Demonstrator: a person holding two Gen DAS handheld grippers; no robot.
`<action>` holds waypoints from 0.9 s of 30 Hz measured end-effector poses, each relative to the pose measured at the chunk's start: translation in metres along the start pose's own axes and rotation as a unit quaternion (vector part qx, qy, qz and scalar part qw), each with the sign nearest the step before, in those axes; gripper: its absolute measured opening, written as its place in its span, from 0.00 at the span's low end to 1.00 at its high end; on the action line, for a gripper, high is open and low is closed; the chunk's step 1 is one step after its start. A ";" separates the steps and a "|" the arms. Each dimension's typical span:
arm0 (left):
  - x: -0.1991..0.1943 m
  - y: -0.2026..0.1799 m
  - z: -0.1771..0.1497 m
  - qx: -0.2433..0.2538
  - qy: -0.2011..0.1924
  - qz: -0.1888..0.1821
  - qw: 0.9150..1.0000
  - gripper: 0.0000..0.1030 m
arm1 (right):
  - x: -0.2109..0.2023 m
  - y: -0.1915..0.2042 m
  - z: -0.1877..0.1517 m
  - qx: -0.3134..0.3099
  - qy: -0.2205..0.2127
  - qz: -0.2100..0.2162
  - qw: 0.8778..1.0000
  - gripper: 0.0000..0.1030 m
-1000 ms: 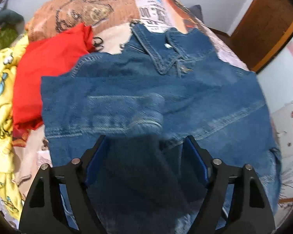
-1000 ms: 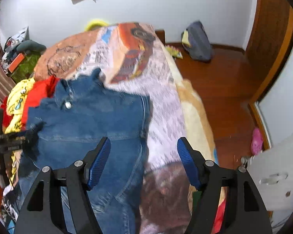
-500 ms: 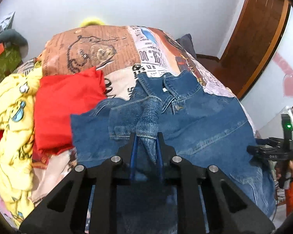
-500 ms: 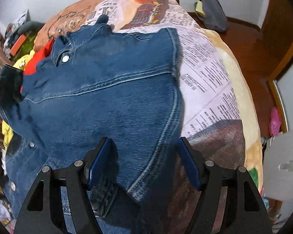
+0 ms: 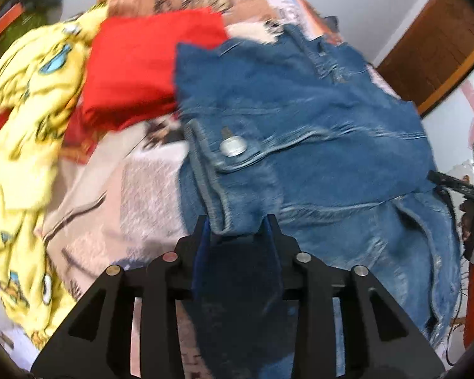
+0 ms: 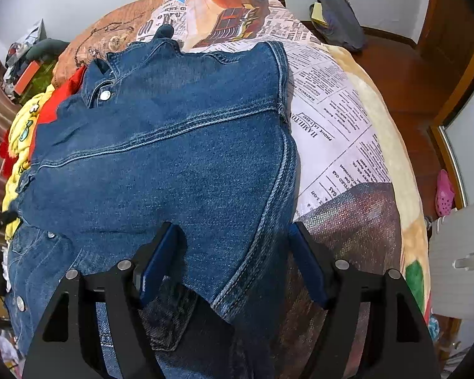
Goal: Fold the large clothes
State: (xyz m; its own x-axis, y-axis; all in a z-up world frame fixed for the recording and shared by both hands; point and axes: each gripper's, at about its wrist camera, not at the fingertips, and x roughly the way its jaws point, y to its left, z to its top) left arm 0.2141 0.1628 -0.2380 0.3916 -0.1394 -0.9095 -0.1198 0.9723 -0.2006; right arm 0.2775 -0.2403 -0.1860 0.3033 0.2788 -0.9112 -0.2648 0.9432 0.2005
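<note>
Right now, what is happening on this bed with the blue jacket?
A person is folding a denim jacket on the bed, with a gripper in each hand. The left gripper has a cuff of the jacket between its fingers; its jaws have just been opening a little. The right gripper is open and straddles the jacket's side edge without pinching it. A red garment and a yellow one lie beside the jacket.

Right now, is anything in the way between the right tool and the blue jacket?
Nothing visible is. The right tool hangs open right over the denim jacket, with the jacket's edge lying between its fingers. No other clothes cover that spot; the red cloth lies at the jacket's far side.
</note>
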 end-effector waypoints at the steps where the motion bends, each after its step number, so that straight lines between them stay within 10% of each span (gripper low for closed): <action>1: 0.001 0.004 -0.002 -0.005 0.006 0.001 1.000 0.37 | 0.000 0.000 0.000 0.000 0.000 -0.001 1.000 0.69; 7: -0.024 0.023 0.013 -0.034 -0.007 -0.017 0.999 0.39 | -0.005 -0.004 0.006 0.019 0.008 0.012 1.000 0.69; 15: -0.069 0.029 0.067 0.000 -0.088 0.054 0.995 0.55 | -0.029 -0.013 0.032 0.046 -0.043 0.024 0.998 0.69; 27: 0.030 0.050 0.124 -0.026 -0.028 0.024 0.999 0.60 | 0.008 -0.030 0.094 0.057 -0.047 0.006 0.997 0.69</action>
State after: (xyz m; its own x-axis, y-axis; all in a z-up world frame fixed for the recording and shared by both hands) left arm 0.3333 0.2304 -0.2305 0.4349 -0.0812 -0.8968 -0.1868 0.9661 -0.1782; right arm 0.3740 -0.2490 -0.1656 0.3861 0.3000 -0.8723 -0.1642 0.9529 0.2550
